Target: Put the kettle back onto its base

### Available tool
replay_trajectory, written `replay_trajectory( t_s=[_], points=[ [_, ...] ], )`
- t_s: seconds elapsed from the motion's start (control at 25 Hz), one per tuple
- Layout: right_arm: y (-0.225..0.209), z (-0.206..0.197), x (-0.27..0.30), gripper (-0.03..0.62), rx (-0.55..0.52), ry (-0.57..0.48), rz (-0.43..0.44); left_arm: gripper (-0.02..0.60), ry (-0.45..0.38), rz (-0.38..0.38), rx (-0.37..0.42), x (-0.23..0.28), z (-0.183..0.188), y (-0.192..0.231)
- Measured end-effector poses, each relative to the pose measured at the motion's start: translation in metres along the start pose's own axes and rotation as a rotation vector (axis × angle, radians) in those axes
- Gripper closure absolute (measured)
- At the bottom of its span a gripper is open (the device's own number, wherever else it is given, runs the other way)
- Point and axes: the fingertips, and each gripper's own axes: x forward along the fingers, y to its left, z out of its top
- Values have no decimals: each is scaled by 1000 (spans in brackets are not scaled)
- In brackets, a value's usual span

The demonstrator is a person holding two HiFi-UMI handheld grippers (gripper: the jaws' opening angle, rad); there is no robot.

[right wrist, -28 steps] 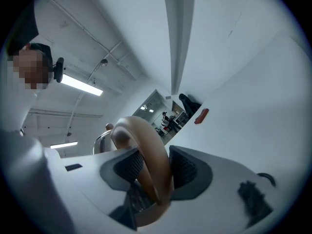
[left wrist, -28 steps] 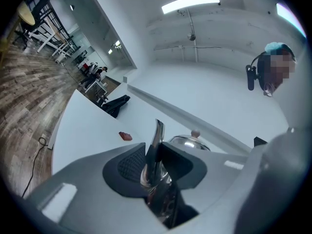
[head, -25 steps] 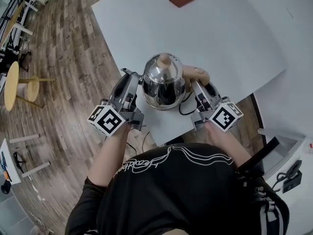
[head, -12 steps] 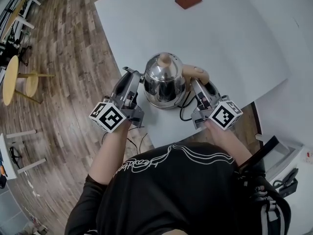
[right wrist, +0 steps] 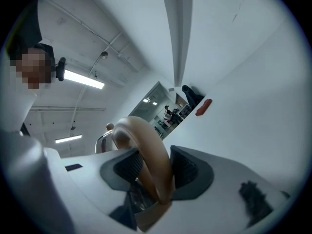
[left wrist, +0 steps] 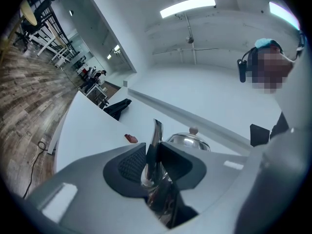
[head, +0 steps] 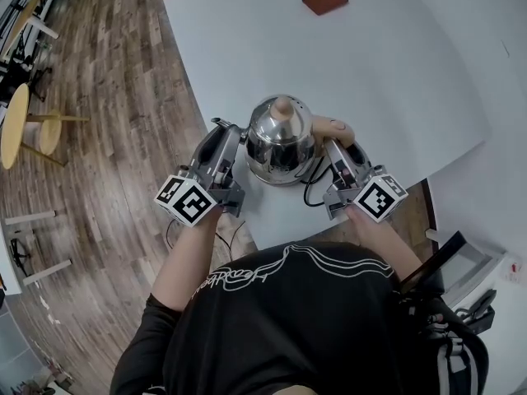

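Note:
A shiny steel kettle (head: 280,142) with a pale knob on its lid stands low at the near corner of the white table (head: 395,72). My left gripper (head: 233,130) is shut on its thin spout (left wrist: 156,135), which runs up between the dark pads (left wrist: 127,164). My right gripper (head: 333,144) is shut on the tan, curved handle (right wrist: 146,150) at the kettle's other side. A black cable (head: 311,189) comes out from under the kettle. The base itself is hidden beneath it; I cannot tell whether the kettle rests on it.
A small brown pouch (head: 324,1) lies at the table's far side. A black object (left wrist: 117,108) sits beyond it. Wooden floor (head: 99,138) lies left of the table's edge, with round tables and chairs farther off. The person's body is close behind the grippers.
Both grippers and the kettle have sunk a little toward the table, keeping their holds on spout and handle. The head view has shifted slightly.

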Motion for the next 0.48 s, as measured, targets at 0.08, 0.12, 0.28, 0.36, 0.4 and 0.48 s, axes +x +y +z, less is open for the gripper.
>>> replay_trajectory(
  t_s=[0.08, 0.12, 0.28, 0.36, 0.4, 0.48],
  points=[
    [2, 1, 1, 428, -9, 6, 8, 482, -14, 1, 2, -2, 2, 0],
    [3, 1, 2, 427, -12, 9, 11, 482, -20, 0, 1, -2, 2, -1],
    [4, 0, 1, 428, -27, 24, 18, 482, -27, -3, 1, -4, 2, -2],
    [6, 1, 1, 428, -44, 31, 21, 492, -28, -3, 4, -4, 2, -2],
    [6, 1, 2, 428, -53, 35, 23, 492, -30, -1, 6, -4, 2, -2],
    [7, 1, 2, 427, -73, 44, 29, 492, -39, 5, 8, -5, 1, -2]
  ],
)
